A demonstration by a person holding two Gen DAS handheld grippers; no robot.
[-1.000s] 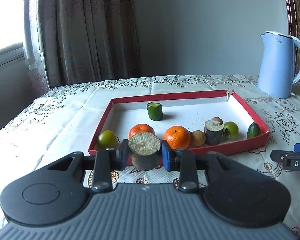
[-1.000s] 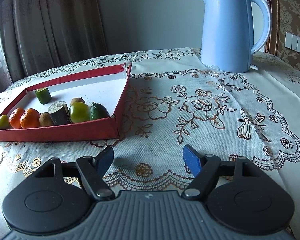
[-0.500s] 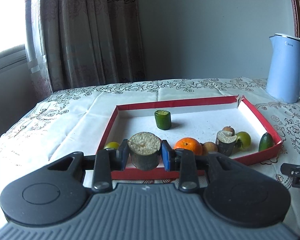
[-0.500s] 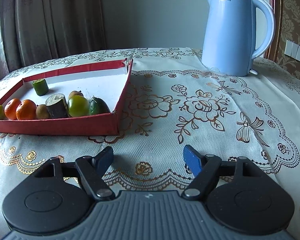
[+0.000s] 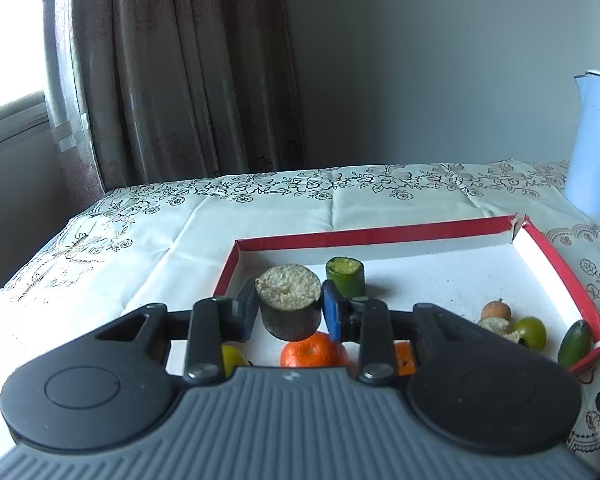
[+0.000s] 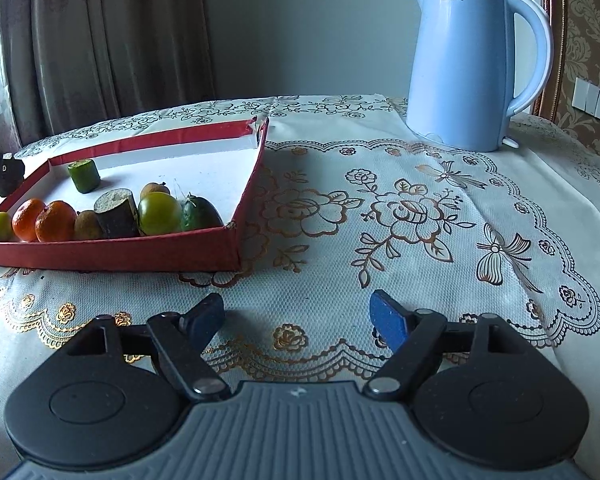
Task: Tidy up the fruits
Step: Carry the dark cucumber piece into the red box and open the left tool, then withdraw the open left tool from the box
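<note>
I have the left gripper pinching a short dark-skinned cylinder piece by its sides, pale cut face up, so the flat end stays level and the piece should land standing rather than roll. It hangs clear of the floor of the red tray, just inside the tray's near rim and above the near row of fruit, with one orange directly beneath it. That row hugs the near rim: a yellow-green fruit, two oranges, a small brown fruit, a second dark cylinder piece, a green round fruit and a dark green oval fruit in the tray's near right corner. A green cut piece stands alone toward the tray's far rim. Most of the tray floor behind the near row is bare, so I judge the open floor beside the green piece the likely drop spot; releasing here would land on the orange. The right gripper sits over the lace tablecloth, outside the tray's right wall, its jaws spread and just widened further, with nothing between them. I read that as standing by. A blue kettle stands well beyond the tray's far right corner, out of the way.
</note>
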